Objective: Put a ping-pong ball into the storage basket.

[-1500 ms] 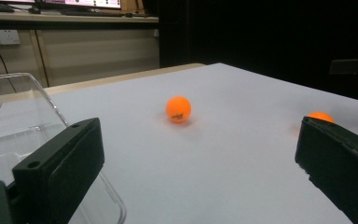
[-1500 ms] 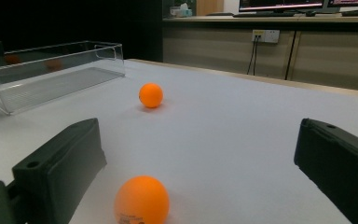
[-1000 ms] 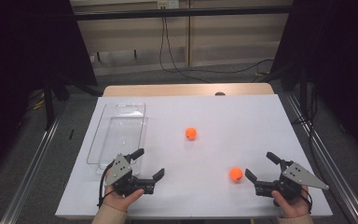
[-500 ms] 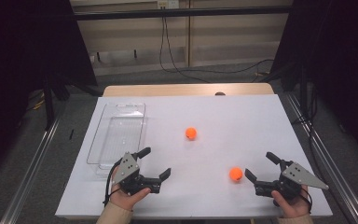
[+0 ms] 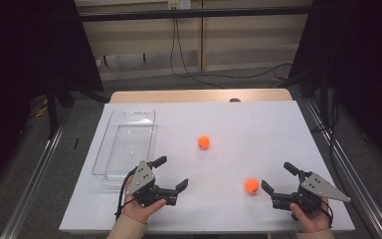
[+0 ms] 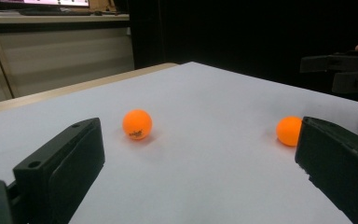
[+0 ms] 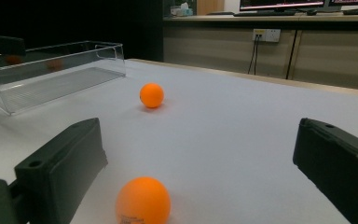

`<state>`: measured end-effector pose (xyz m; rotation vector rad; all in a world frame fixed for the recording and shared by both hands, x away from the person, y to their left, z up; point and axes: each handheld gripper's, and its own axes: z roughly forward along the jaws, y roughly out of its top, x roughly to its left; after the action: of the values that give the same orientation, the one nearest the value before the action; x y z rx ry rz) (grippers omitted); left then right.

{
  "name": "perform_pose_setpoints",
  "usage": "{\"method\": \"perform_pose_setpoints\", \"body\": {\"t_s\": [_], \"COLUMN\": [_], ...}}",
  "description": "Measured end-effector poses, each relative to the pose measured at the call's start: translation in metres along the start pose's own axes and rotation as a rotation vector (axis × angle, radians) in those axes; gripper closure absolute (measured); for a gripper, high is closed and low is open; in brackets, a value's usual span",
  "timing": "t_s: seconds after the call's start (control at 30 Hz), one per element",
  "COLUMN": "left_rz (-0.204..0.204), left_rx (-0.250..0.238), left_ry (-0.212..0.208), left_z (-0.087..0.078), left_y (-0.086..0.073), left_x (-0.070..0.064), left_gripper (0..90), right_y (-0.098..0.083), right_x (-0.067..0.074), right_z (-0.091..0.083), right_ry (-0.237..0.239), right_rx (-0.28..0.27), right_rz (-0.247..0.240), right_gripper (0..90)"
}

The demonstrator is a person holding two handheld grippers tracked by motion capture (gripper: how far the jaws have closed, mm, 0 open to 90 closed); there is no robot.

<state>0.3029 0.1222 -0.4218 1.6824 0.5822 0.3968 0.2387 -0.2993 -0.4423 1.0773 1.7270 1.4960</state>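
Right gripper view puts the near orange ball (image 7: 143, 199) just ahead between the right gripper's (image 5: 275, 177) spread fingers, left of centre, so nudge left, advance, then close gently; left gripper (image 5: 172, 173) fingers are spread too.

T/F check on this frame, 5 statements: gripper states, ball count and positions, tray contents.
1. Both grippers are open. True: the left gripper and the right gripper each have their jaws spread, holding nothing.
2. Three orange balls lie on the table. False: there are two, the near ball and the far ball.
3. The clear tray holds a ball. False: nothing lies in it.
4. The near ball lies close in front of the right gripper's jaws. True; the right gripper view shows it low between them.
5. The tray sits at the right edge of the table. False: it is on the left side.
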Motion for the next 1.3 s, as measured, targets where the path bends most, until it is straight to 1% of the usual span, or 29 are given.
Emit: {"method": "perform_pose_setpoints", "body": {"t_s": [0.07, 0.23, 0.33, 0.7, 0.87, 1.3], "left_rz": [-0.003, 0.004, 0.0, 0.009, 0.006, 0.008], "left_rx": [-0.001, 0.004, 0.003, 0.012, 0.014, 0.016], "left_ry": [-0.004, -0.01, -0.016, -0.032, -0.032, -0.052], "left_z": [0.002, 0.006, 0.009, 0.019, 0.02, 0.029], "left_y": [0.0, 0.0, 0.001, 0.001, 0.002, 0.002], "left_x": [-0.001, -0.003, -0.004, -0.008, -0.009, -0.013], "left_gripper": [1.2, 1.2, 1.2, 1.3, 1.3, 1.3], "right_y": [0.0, 0.0, 0.0, 0.0, 0.0, 0.0], "right_x": [0.0, 0.0, 0.0, 0.0, 0.0, 0.0], "right_z": [0.0, 0.0, 0.0, 0.0, 0.0, 0.0], "right_ry": [0.0, -0.001, 0.0, 0.0, -0.001, -0.001], "right_rx": [0.0, 0.001, 0.001, 0.004, 0.004, 0.007], "right_rz": [0.001, 0.003, 0.002, 0.005, 0.005, 0.008], "right_gripper": [1.3, 1.3, 1.4, 1.5, 1.5, 1.6]}}
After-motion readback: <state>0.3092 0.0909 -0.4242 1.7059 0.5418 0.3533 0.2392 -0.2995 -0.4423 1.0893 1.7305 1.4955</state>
